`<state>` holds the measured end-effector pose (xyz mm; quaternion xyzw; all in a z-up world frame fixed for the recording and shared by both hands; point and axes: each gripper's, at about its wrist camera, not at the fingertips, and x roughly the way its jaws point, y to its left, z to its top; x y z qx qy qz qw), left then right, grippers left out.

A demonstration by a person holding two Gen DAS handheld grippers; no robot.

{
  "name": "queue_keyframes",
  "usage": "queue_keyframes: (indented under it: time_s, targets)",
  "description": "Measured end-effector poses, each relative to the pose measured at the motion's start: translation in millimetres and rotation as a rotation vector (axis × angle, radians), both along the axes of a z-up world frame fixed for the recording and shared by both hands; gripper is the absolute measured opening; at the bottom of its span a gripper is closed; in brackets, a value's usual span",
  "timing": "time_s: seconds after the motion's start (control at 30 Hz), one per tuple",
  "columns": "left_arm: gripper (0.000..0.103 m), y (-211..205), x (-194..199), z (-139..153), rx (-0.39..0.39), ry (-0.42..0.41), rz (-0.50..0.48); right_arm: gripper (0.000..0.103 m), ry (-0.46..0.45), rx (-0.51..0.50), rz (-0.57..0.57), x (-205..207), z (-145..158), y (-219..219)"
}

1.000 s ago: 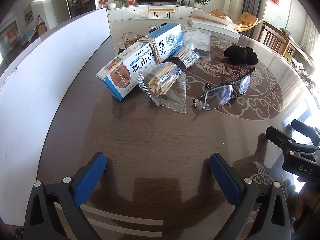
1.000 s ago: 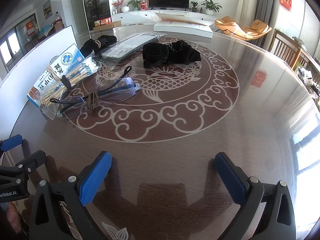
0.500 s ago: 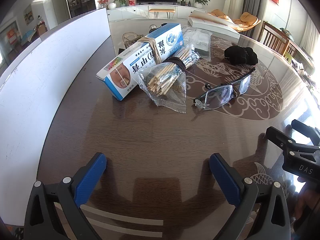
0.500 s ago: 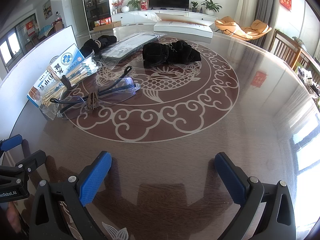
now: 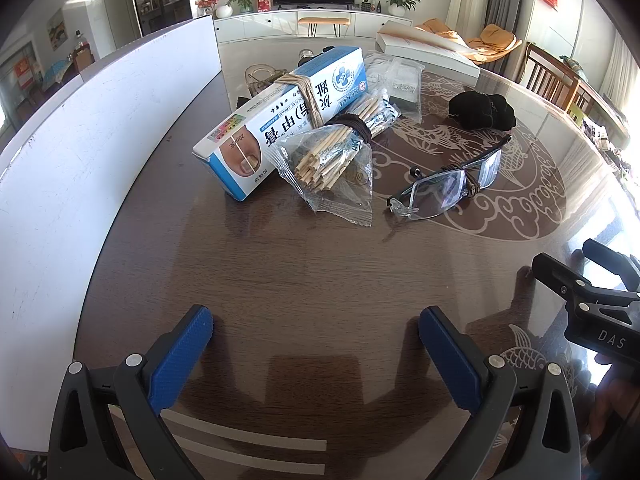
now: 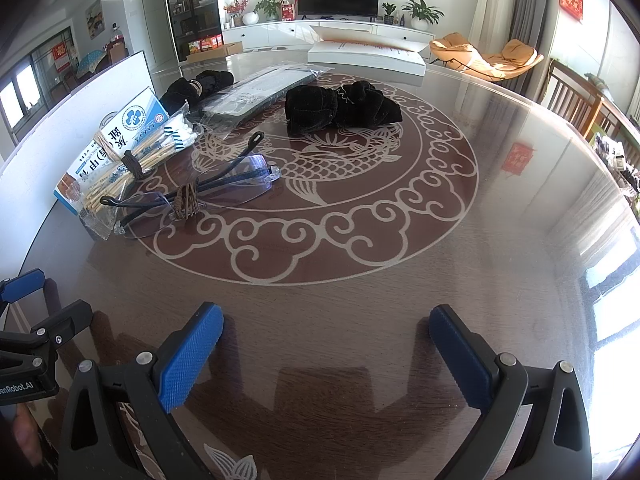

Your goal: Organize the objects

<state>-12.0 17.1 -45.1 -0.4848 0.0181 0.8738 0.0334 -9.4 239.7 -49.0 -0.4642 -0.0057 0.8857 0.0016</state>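
Observation:
A blue and white cream box (image 5: 280,120) (image 6: 116,144) with rubber bands round it lies on the round table. A clear bag of cotton swabs (image 5: 340,152) (image 6: 136,160), tied with a dark band, leans on it. Clear glasses (image 5: 452,180) (image 6: 200,192) bound with a brown band lie to the right. Black folded cloth (image 5: 482,110) (image 6: 340,108) sits farther back. My left gripper (image 5: 316,340) is open and empty near the front edge. My right gripper (image 6: 326,336) is open too, with nothing between its fingers.
A white board (image 5: 80,152) stands along the table's left side. A plastic-wrapped flat pack (image 6: 260,88), a second black bundle (image 6: 200,84) and a white box (image 6: 364,54) lie at the back. Chairs (image 6: 580,96) stand to the right.

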Motion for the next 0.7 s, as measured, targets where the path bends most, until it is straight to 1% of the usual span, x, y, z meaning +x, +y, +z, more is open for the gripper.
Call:
queue_keyframes:
  time_s: [0.37, 0.43, 0.5, 0.63, 0.7]
  targets:
    - [0.103, -0.5, -0.2, 0.2, 0.002, -0.001, 0.000, 0.103, 0.000, 0.000, 0.000, 0.0, -0.1, -0.1]
    - [0.103, -4.3, -0.7, 0.4, 0.001, -0.003, 0.023, 0.103, 0.000, 0.000, 0.000, 0.0, -0.2, -0.2]
    - [0.103, -14.1, -1.0, 2.6, 0.044, 0.002, 0.056, 0.103, 0.000, 0.000, 0.000, 0.1, -0.2, -0.3]
    - [0.103, -40.7, 2.0, 8.6, 0.212, 0.019, 0.113, 0.103, 0.000, 0.000, 0.000, 0.0, -0.3, -0.3]
    - [0.103, -50.3, 3.0, 9.6, 0.252, 0.024, 0.149, 0.103, 0.000, 0.000, 0.000, 0.0, -0.4, -0.3]
